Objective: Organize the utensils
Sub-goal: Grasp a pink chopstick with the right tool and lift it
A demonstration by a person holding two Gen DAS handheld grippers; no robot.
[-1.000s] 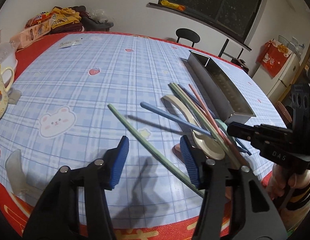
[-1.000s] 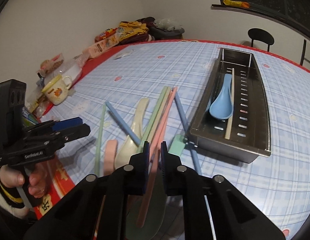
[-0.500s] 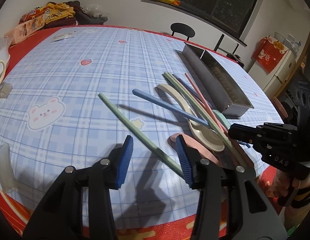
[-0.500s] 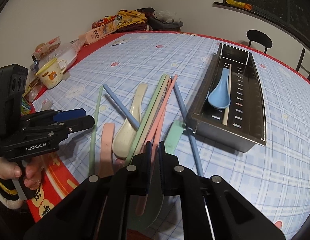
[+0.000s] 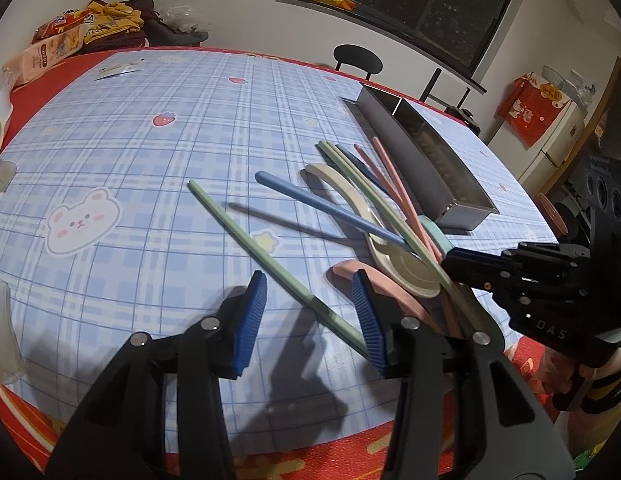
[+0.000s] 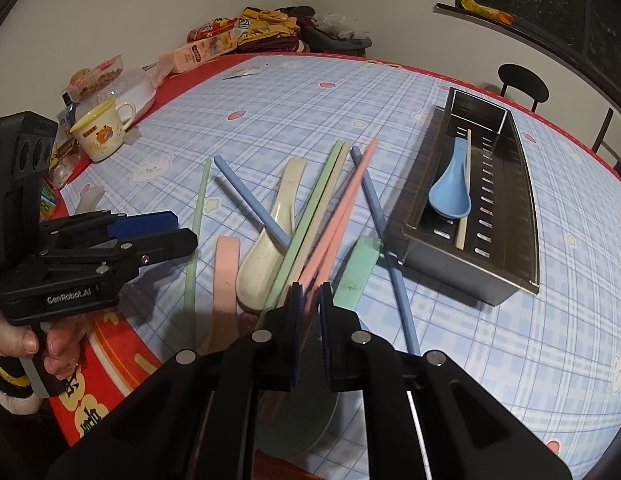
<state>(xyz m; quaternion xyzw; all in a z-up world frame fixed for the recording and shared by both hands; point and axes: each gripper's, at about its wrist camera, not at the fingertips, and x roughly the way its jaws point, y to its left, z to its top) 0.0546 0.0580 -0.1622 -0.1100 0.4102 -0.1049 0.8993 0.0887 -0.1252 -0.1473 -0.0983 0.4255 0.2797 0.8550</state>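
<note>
Pastel chopsticks and spoons lie scattered on the checked tablecloth. My left gripper [image 5: 310, 308] is open and straddles the near end of a single green chopstick [image 5: 246, 236]. My right gripper [image 6: 310, 294] is shut on the near ends of two pink chopsticks [image 6: 342, 208]. Beside them lie a pair of green chopsticks [image 6: 318, 200], two blue chopsticks [image 6: 250, 200], a cream spoon [image 6: 266, 256], a pink spoon [image 6: 226, 272] and a green spoon [image 6: 356, 272]. The metal tray [image 6: 522, 208] holds a blue spoon [image 6: 450, 196] and a cream chopstick [image 6: 466, 184].
A yellow mug [image 6: 102, 132] and food packets [image 6: 198, 54] stand along the table's left side. A black chair [image 5: 356, 58] stands beyond the far edge. The red table edge [image 5: 310, 452] runs just below my grippers.
My left gripper has moved forward over the single green chopstick and its fingers have narrowed slightly. My right gripper keeps its hold on the pink chopsticks and has drawn back a little.
</note>
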